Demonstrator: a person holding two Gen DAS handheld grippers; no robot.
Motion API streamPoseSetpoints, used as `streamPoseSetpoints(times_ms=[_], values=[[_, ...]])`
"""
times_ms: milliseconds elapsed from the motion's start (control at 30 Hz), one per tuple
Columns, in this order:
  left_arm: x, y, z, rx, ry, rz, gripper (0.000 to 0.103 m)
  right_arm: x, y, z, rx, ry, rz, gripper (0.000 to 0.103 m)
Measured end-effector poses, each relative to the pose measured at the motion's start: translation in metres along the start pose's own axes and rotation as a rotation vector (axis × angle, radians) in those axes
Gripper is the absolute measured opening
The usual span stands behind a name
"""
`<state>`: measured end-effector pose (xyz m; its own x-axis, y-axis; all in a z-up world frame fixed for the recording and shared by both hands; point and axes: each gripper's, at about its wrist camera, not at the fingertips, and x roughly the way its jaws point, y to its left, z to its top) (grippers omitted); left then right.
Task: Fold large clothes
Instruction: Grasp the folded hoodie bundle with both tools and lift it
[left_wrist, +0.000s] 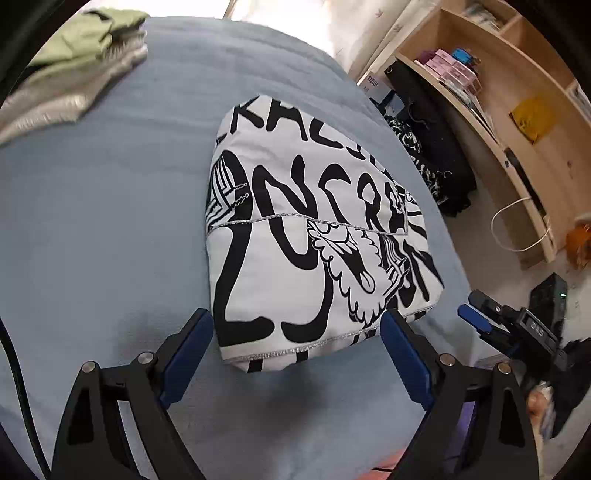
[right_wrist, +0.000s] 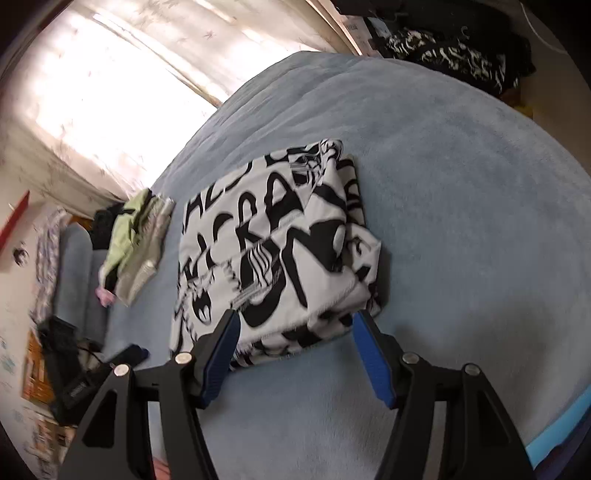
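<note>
One garment (left_wrist: 314, 236) lies folded into a compact rectangular pad near the mid bed, toward its R edge. Fabric: white w/ heavy black lettering and cartoon graphics; a grey stitched hem runs across the top layer, a second hem along the near edge. Layers stacked; in the right wrist view the garment (right_wrist: 273, 251) shows several folded edges at its R side.

Bed cover (left_wrist: 110, 221): pale blue, fleecy, lightly creased.

Left gripper (left_wrist: 297, 332): jaws wide apart, holding nothing, blue pads straddling the garment's near edge w/o clear contact. Right gripper (right_wrist: 295, 326): jaws wide, empty, tips just at the near edge; contact cannot be told.

Surroundings: a stack of folded clothes (left_wrist: 74, 62) (green on top, grey below) sits at the far L corner, well apart from the garment. Wooden shelf unit (left_wrist: 517, 110) stands beside the bed on the R, w/ dark black-and-white clothing (left_wrist: 432, 155) heaped between shelf and bed. White cable (left_wrist: 513, 225) loops off the lower shelf.
</note>
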<state>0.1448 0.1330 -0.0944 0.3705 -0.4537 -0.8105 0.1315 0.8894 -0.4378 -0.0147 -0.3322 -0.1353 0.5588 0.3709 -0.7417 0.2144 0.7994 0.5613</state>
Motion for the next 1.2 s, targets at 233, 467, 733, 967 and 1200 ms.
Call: streamPoseSetpoints(times_ms=[233,467,733,967,1200], values=[[0.028,0.02,0.028,-0.053,0.057,-0.03,0.096,0.031,-0.007,0.045,-0.024,0.073,0.025,0.066],[0.071,0.039,0.048,-0.118,0.11,-0.037,0.096,0.089,-0.021,0.079,-0.048,0.165,0.017,0.066],[0.113,0.051,0.054,-0.163,0.165,-0.094,0.102,0.14,-0.038,0.088,-0.035,0.285,0.106,0.075],[0.137,0.048,0.065,-0.143,0.18,-0.102,0.102,0.167,-0.029,0.091,-0.094,0.308,0.215,0.083],[0.153,0.047,0.078,-0.126,0.208,-0.1,0.103,0.178,-0.02,0.094,-0.145,0.309,0.271,0.083]])
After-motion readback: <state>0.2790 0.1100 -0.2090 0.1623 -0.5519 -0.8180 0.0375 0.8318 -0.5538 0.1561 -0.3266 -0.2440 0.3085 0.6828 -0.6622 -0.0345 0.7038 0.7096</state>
